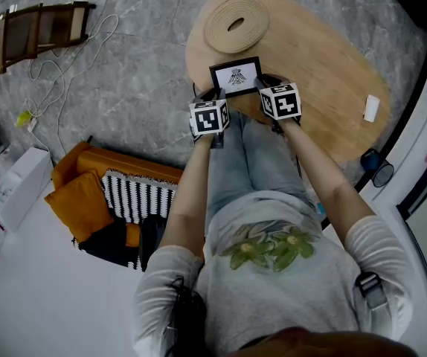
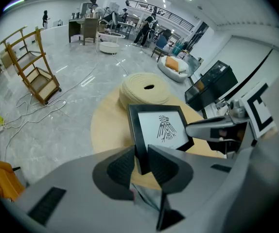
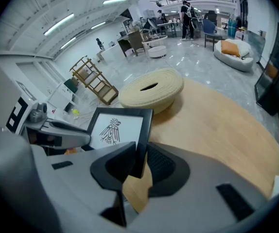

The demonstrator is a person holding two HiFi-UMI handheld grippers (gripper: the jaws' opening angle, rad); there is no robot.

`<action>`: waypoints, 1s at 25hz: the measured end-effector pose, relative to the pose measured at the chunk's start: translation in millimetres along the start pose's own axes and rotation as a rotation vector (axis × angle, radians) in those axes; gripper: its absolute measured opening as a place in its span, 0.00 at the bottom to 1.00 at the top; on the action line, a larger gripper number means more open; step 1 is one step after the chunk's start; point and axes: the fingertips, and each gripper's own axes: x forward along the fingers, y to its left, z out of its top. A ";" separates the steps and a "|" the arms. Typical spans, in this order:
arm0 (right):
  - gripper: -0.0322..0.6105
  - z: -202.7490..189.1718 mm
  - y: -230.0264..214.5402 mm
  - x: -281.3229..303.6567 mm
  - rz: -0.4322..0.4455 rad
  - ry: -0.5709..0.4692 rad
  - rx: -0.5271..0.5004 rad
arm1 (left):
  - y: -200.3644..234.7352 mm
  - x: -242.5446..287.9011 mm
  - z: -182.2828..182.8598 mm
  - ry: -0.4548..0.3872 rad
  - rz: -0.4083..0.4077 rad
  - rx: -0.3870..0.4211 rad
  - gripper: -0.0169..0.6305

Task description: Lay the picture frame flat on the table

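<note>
1. A pale wooden oval table stands on a grey marbled floor. Its near end lies just beyond the person's two forearms.
2. A round coiled mat with a hole in its middle lies flat on the far end of the table, just behind the picture frame.
3. The picture frame is black, with a white sheet that bears a dark bird drawing. It is over the near end of the table, between the two claws. It is tilted back rather than flat, with the picture side turned up towards the person. No view shows whether its lower edge touches the wood.
4. The left gripper has its jaws closed on the frame's left edge. The black rim sits between the two ribbed pads.
5. The right gripper is clamped on the frame's right edge in the same way, so the frame is carried from both sides.
6. A small white block lies near the table's right rim, well apart from the frame.
</note>
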 end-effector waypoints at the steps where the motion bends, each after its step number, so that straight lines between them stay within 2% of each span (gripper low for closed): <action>1: 0.17 -0.5 -0.9 2.3 -0.002 0.000 0.000 | 1.0 2.7 -0.2 0.004 0.000 0.002 0.18; 15: 0.18 -10.9 -7.1 24.2 -0.022 0.013 0.029 | 11.4 25.7 -2.7 0.037 0.010 0.073 0.18; 25: 0.18 -22.4 -13.4 47.6 -0.025 0.024 0.059 | 21.5 49.3 -10.8 0.075 0.015 0.094 0.18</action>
